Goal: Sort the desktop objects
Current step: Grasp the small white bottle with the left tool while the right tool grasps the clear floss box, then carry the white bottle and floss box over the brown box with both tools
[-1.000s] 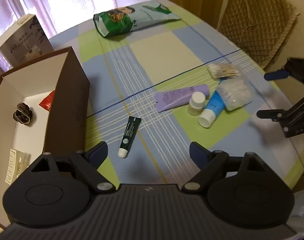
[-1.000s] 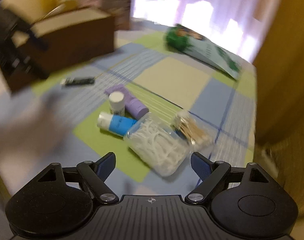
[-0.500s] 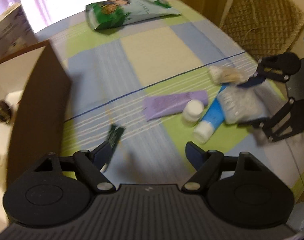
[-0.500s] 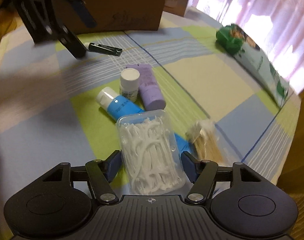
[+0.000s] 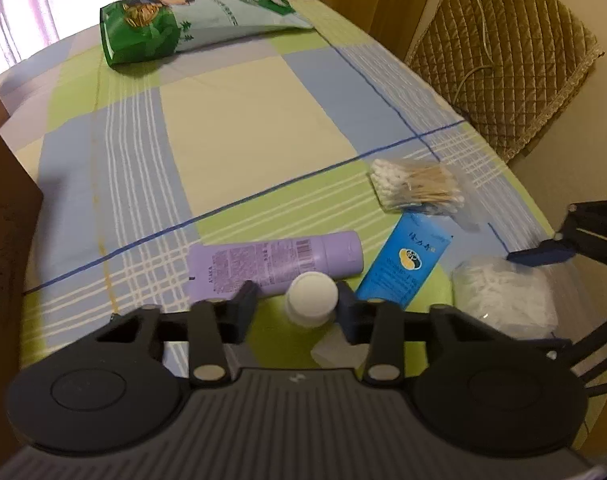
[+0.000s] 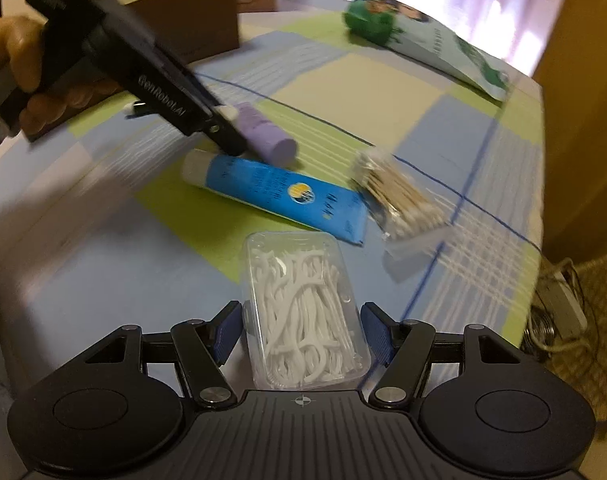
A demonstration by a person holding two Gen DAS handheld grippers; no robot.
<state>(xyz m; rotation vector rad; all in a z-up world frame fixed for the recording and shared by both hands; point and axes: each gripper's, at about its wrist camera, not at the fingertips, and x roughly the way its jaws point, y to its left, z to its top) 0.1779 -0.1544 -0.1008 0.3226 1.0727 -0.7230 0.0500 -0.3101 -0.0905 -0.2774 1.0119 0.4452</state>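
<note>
From the left wrist camera, the left gripper (image 5: 293, 306) sits low over the checked tablecloth (image 5: 239, 132) with its jaws spread to either side of a small white-capped bottle (image 5: 312, 297); the right finger looks to be at the cap's edge while a gap shows on the left, so no firm pinch can be told. Just behind the bottle lies a purple tube (image 5: 275, 261) on its side, and to its right a blue tube (image 5: 408, 266) angled toward a packet of cotton swabs (image 5: 415, 185). Further right, a clear box of floss picks (image 5: 507, 296) rests near the table edge, with the right gripper's (image 5: 575, 280) blue-padded finger touching or just above it. A green snack bag (image 5: 183, 28) lies at the far end of the table, and a quilted chair back (image 5: 503, 56) stands beyond the right edge. From the right wrist camera, the right gripper (image 6: 301, 332) has its jaws spread around the floss picks box (image 6: 303, 312), the pads close on both sides but narrow gaps still showing. Ahead lie the blue tube (image 6: 275, 192), the purple tube (image 6: 263, 132) and the cotton swabs (image 6: 399, 196). A hand (image 6: 23, 76) holds the left gripper (image 6: 223, 128), reaching down toward the purple tube; its jaws cannot be made out here. A brown cardboard box (image 6: 199, 28) stands behind it.
</note>
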